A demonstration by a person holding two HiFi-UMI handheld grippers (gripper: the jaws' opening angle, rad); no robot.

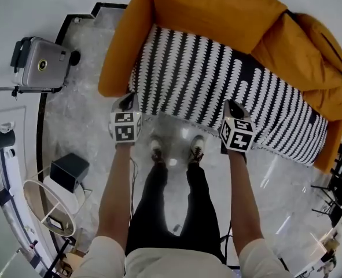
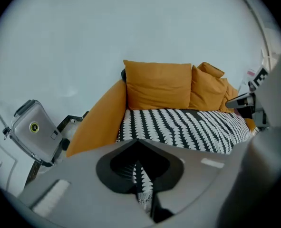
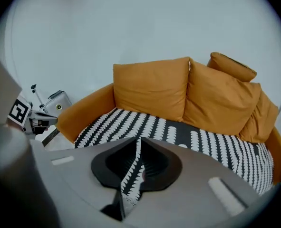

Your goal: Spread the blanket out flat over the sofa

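A black-and-white patterned blanket [image 1: 217, 86] lies across the seat of an orange sofa [image 1: 211, 10], its front edge hanging over the seat front. My left gripper [image 1: 127, 102] is shut on that front edge near the left armrest. My right gripper [image 1: 234, 109] is shut on the same edge further right. In the left gripper view a strip of the blanket [image 2: 141, 177] is pinched between the closed jaws. The right gripper view shows a fold of patterned fabric [image 3: 130, 177] clamped the same way. Orange back cushions [image 3: 152, 91] stand upright behind the seat.
A silver suitcase [image 1: 40, 65] stands on the floor left of the sofa. A black box [image 1: 69, 171] and a round white stand [image 1: 49, 207] sit at lower left. The person's shoes [image 1: 156, 149] stand on glossy marble floor before the sofa. Black chair frames [image 1: 338, 172] crowd the right edge.
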